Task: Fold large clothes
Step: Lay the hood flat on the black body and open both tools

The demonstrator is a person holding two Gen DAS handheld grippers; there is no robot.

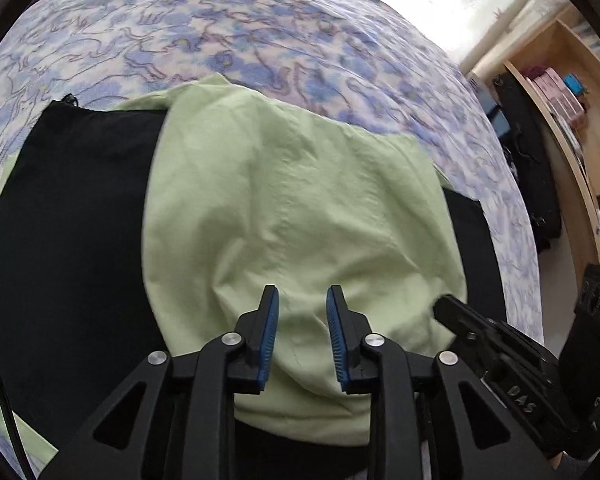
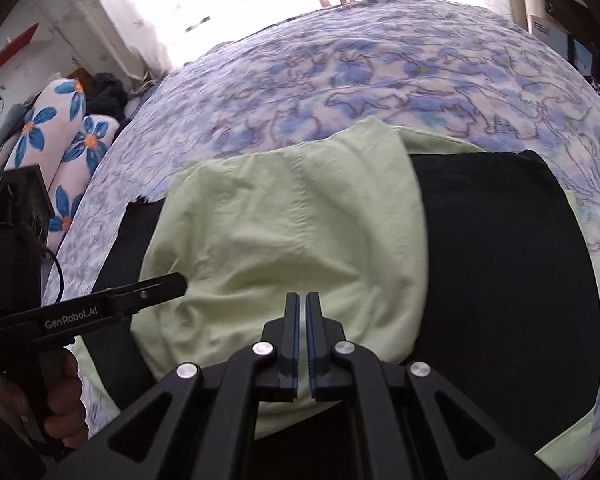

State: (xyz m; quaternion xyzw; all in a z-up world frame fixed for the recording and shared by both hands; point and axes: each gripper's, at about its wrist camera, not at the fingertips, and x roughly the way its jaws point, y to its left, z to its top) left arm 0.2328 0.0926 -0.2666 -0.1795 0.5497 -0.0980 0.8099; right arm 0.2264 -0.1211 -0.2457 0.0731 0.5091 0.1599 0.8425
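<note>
The right gripper [image 2: 302,298] is clenched on the light green garment [image 2: 284,224]. The left gripper [image 1: 302,292] is kept parted over the same cloth, gripping nothing. The garment is spread over a black garment [image 2: 500,264] on the flowered bed cover [image 2: 380,64].

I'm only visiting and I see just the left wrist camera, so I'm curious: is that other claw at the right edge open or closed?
Observer: The right claw is shut, just over the pale green garment. I cannot tell whether it pinches any cloth.
Operator: Is there anything beside the bed that I miss?
Observer: Pillows printed with blue flowers lie at the edge of the bedspread.
Operator: And who carries my claw?
Observer: A hand grips the handle of the left claw.
</note>
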